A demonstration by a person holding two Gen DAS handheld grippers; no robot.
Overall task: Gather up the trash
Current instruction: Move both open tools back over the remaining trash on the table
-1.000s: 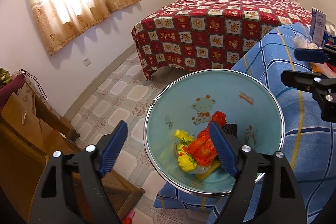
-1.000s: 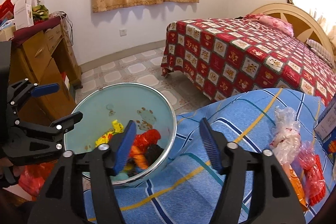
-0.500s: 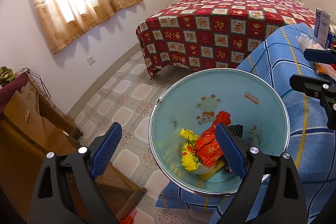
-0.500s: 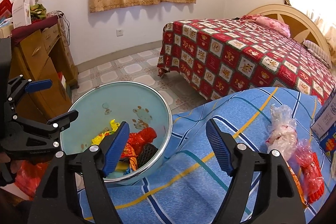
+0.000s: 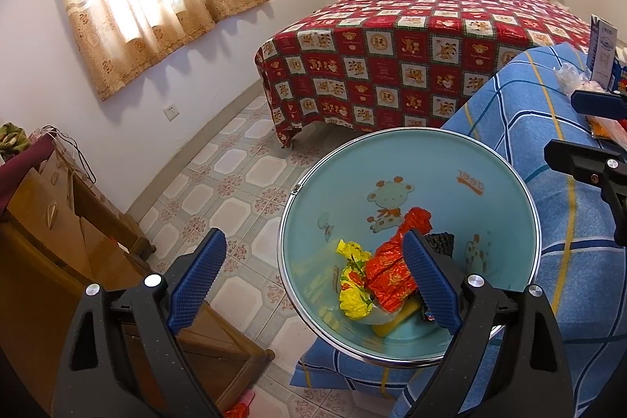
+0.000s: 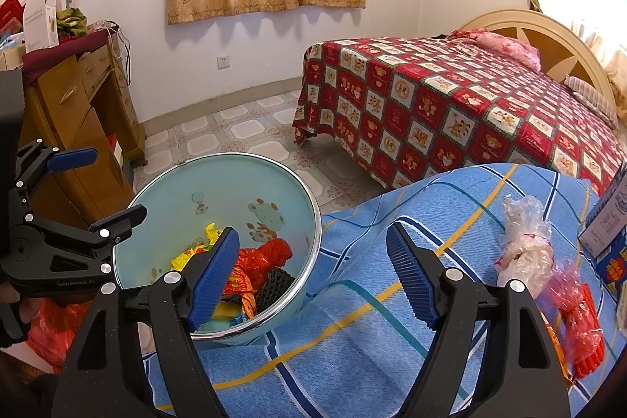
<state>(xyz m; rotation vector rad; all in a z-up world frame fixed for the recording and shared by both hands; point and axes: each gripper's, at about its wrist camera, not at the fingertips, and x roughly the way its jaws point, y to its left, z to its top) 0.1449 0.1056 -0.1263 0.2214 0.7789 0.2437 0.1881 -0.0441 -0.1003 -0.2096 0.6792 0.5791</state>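
**Trash bin and loose wrappers on a blue plaid cover**

The light-blue bin (image 5: 450, 159) is round, with a bright metal rim and cartoon animal prints on its inner wall. It stands at the edge of the blue plaid cover (image 6: 392, 320), which is crossed by yellow and dark-blue stripes. Inside the bin lie a crumpled red foil wrapper (image 5: 392, 273), a yellow wrapper (image 5: 354, 294) touching its left side, and a black mesh piece (image 5: 441, 241) behind the red foil; a flat yellow item sits beneath them at the bottom.

The left gripper (image 5: 313, 281) is held over the near rim of the bin, its blue-padded fingers (image 5: 198, 281) spread wide apart and holding nothing. The right gripper (image 6: 313, 277) is held above the cover just beside the bin, its fingers (image 6: 409, 279) likewise spread and empty; its left finger overlaps the bin's rim in the right wrist view.

Trash outside the bin lies on the cover to the right of the right gripper: a clear crumpled plastic bag (image 6: 525, 241), and touching its lower edge a red plastic wrapper (image 6: 580, 324). A blue-and-white carton (image 6: 609, 226) stands just beyond them.

In the background stand a bed with a red patchwork spread (image 6: 450, 112), a wooden cabinet (image 6: 78, 112) and a patterned tile floor (image 5: 235, 183).
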